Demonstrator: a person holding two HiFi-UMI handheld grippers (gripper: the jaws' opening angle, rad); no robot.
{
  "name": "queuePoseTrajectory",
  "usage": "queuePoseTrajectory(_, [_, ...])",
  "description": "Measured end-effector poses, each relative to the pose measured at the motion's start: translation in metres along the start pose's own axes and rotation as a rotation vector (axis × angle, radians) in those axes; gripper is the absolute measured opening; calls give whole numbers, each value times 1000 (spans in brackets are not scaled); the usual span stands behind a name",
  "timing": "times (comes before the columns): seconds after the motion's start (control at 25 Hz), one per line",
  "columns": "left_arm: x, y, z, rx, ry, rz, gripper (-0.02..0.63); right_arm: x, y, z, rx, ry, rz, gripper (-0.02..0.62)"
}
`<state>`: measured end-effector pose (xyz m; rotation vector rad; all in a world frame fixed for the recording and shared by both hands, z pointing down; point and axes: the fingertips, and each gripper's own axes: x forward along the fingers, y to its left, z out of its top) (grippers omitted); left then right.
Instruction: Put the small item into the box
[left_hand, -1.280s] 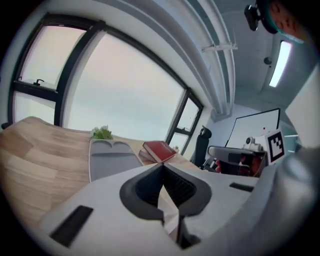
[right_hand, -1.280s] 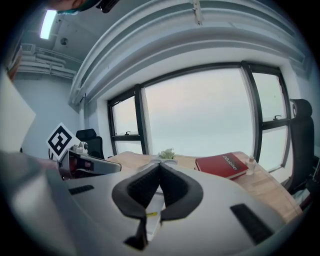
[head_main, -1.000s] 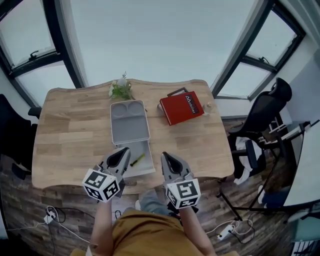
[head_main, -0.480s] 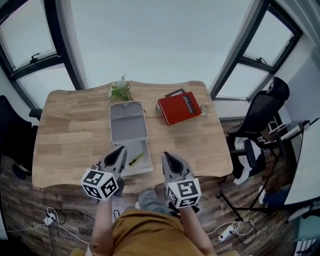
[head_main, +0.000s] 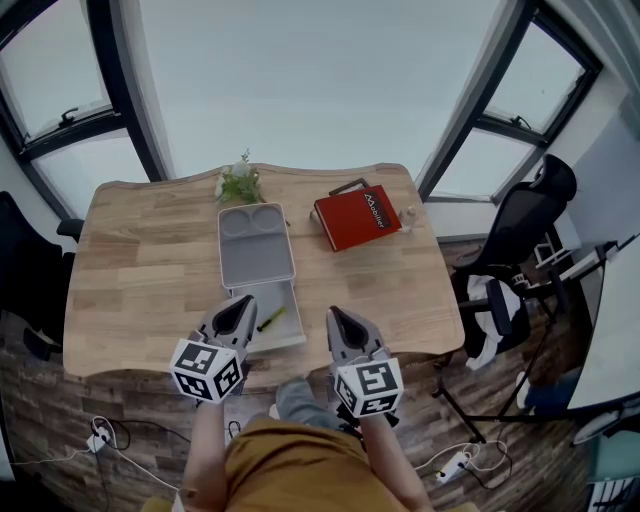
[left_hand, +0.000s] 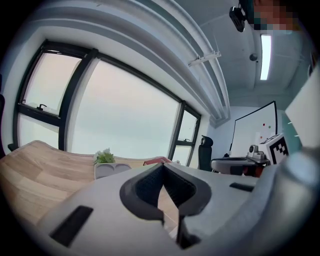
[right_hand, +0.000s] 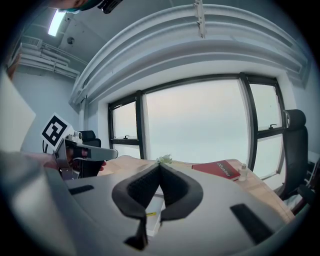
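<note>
Left gripper (head_main: 236, 316): held low over the table's 6 o'clock edge, jaws pressed together tip to tip, nothing between them, marker cube turned toward the person.
Right gripper (head_main: 342, 326): level with the left one, at its 3 o'clock, jaws likewise closed on each other and empty.
Small item (head_main: 271, 320): thin yellow-green piece lying aslant inside the box, between the two grippers, touched by neither.
Box (head_main: 288, 338): shallow, white and open, at the table's 6 o'clock edge, just at the left gripper's 3 o'clock; seen in the right gripper view directly beneath the closed jaws.
Grey tray (head_main: 257, 250): compartmented, lying flat, butting the box at its 12 o'clock side; whether joined to the box cannot be told.
Table (head_main: 140, 260): pale wood with a wavy edge, set against tall windows.
Red book (head_main: 357, 216): flat and askew at 1 o'clock from the table's centre.
Small clear bottle (head_main: 408, 215): upright, just at the book's 3 o'clock.
Plant (head_main: 238, 180): green sprig at the table's 12 o'clock edge, just beyond the tray.
Office chair (head_main: 525, 225): black, off the table at 3 o'clock.
</note>
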<state>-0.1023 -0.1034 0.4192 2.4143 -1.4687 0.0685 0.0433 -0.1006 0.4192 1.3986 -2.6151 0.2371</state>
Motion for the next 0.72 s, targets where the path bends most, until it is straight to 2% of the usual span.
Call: queuePoseTrajectory(0.72, [7, 5, -2, -4, 16, -1, 5, 8, -5, -2, 20, 7, 11, 3])
